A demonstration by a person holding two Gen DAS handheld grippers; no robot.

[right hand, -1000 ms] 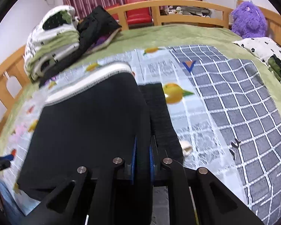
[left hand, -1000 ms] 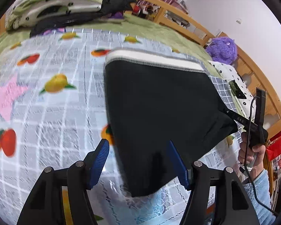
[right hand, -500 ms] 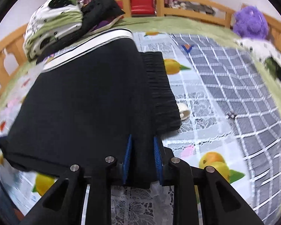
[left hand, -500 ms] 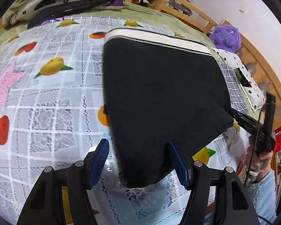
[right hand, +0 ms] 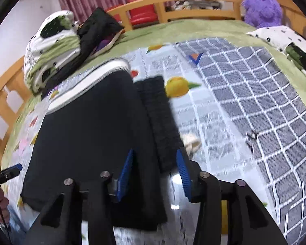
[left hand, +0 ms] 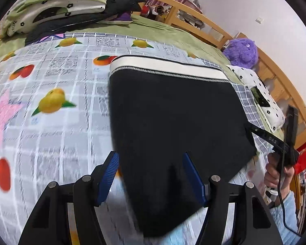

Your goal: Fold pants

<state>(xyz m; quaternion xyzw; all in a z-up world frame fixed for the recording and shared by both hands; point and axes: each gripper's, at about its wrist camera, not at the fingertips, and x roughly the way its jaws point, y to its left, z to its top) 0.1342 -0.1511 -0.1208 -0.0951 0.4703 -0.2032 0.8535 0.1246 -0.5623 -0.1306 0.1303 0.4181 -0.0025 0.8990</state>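
Left wrist view gives you one pair of black pants (left hand: pixel 173 122), folded flat on the fruit-print sheet (left hand: pixel 51 81), its single white waistband (left hand: pixel 165 67) at the far end. Your left gripper (left hand: pixel 151 175) stands about half open over the near edge, its two blue pads clear of the cloth. Your right gripper (right hand: pixel 155 173) is opening, pants edge between its pads, nothing gripped. One purple plush toy (right hand: pixel 261 8) sits by the wooden rail.

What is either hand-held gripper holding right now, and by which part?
Nothing. The right hand-held gripper is opening around the folded black pants' near edge; the left hand-held gripper is open.
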